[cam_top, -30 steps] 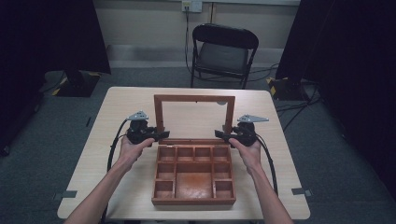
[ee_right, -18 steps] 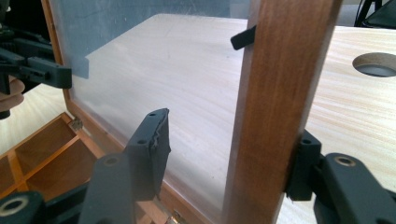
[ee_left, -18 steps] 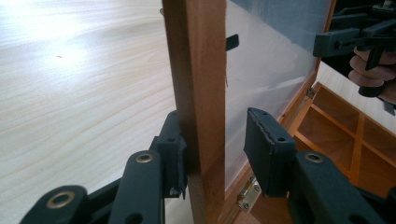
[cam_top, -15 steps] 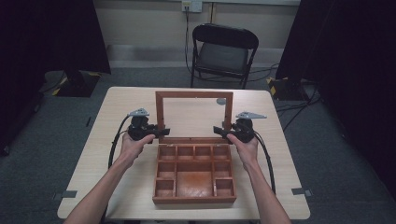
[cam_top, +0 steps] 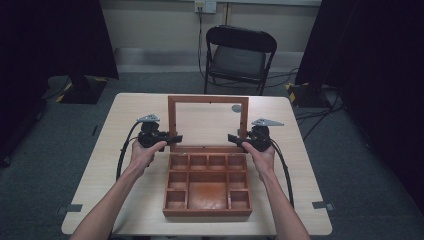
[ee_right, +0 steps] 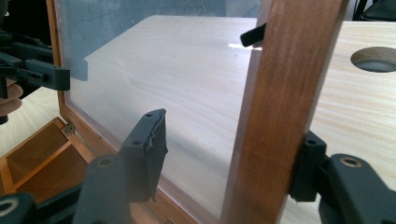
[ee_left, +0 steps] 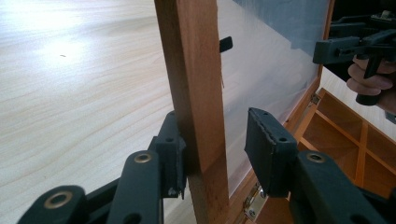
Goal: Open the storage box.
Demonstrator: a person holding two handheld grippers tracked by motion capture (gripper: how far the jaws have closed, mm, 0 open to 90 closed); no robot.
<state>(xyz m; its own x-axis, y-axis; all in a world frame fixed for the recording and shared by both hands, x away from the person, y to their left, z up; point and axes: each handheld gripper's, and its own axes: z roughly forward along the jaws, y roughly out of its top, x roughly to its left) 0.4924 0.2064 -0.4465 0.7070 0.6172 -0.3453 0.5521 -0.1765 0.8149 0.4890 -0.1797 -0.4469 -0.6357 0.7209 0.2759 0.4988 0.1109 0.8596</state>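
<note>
1. Your left gripper (cam_top: 172, 138) straddles the left post of the upright glass-paned wooden lid (cam_top: 208, 102). In the left gripper view the outer pad (ee_left: 175, 161) lies against the wood while the inner pad (ee_left: 267, 151) stands clear of it, so the grip is loose, not clamped.
2. Your right gripper (cam_top: 235, 138) straddles the lid's right post. Its jaws have just been opening: the outer pad (ee_right: 308, 165) touches the post and the inner pad (ee_right: 150, 149) stands off before the glass.
3. Both forearms come in from the bottom of the high view and angle inward, each hand wrapped around its gripper, jaws pointing level at each other.
4. The reddish-brown wooden compartment box (cam_top: 207, 184) sits mid-table on the pale wooden table (cam_top: 130, 107), with its hinged lid standing at the far edge.
</note>
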